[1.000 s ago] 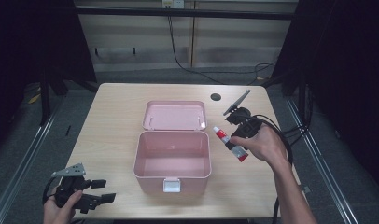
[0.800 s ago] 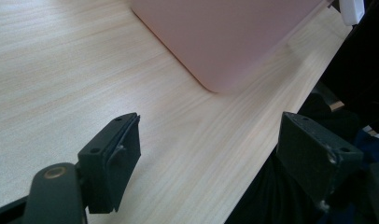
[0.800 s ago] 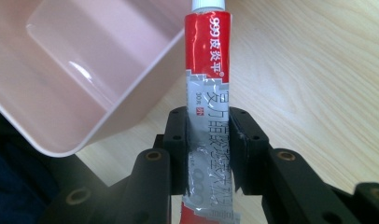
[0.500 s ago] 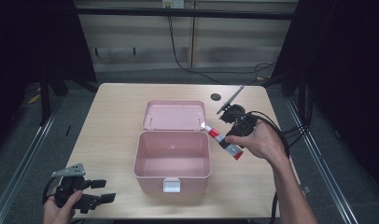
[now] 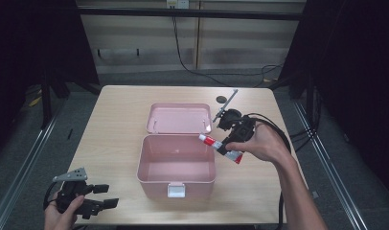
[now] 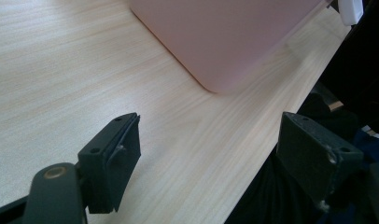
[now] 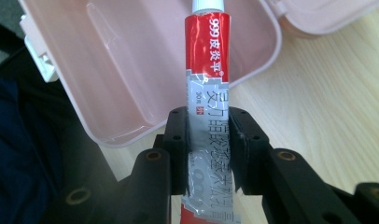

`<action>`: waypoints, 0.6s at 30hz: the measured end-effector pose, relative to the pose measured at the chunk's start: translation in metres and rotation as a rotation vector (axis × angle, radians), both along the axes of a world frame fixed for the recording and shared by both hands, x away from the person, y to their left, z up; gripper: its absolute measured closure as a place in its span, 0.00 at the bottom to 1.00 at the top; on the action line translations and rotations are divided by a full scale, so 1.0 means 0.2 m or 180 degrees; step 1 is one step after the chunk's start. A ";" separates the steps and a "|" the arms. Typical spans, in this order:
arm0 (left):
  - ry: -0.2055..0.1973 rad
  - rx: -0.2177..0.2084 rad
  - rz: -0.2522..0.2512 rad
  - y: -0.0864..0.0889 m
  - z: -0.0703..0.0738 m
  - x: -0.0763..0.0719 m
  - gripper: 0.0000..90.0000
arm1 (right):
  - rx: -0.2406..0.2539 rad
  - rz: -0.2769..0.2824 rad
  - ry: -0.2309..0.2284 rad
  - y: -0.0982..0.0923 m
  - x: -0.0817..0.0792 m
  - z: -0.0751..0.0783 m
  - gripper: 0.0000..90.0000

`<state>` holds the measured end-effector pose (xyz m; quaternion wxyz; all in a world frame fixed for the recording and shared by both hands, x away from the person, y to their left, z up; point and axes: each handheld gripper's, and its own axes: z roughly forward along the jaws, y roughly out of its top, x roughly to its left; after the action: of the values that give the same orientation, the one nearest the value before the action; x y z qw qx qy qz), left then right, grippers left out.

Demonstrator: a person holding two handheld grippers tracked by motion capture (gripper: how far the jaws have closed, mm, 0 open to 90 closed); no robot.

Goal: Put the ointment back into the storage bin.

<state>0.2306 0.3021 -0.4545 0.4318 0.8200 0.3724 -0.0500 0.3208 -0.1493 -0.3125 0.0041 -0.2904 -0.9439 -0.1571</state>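
Now the right gripper (image 5: 227,145) is squeezing a red and silver tube (image 5: 220,148) tight. Its white cap pokes over the right edge of the open pink box (image 5: 176,165), so the box sits just to the left. Far off, the left gripper (image 5: 97,196) waits with jaws wide apart.

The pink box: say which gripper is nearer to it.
Right. The right gripper, shut on a red and silver tube, hangs just past the pink box at its right rim. The left gripper stands open off its front left corner.
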 end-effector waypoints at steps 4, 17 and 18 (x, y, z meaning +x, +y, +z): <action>0.0011 -0.0008 0.0010 0.00 0.00 0.00 0.24 | 0.0038 0.0264 0.0000 0.02 -0.01 -0.01 0.78; 0.0002 0.0000 0.0007 0.00 0.00 0.00 0.24 | -0.0014 0.0615 0.0013 0.14 -0.04 0.02 0.78; 0.0003 -0.0001 0.0006 0.00 0.00 0.00 0.24 | -0.0022 0.0684 0.0019 0.16 -0.05 0.02 0.78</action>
<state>0.2304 0.3014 -0.4546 0.4317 0.8196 0.3733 -0.0500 0.3114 -0.1179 -0.3077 0.0227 -0.1880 -0.9701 -0.1517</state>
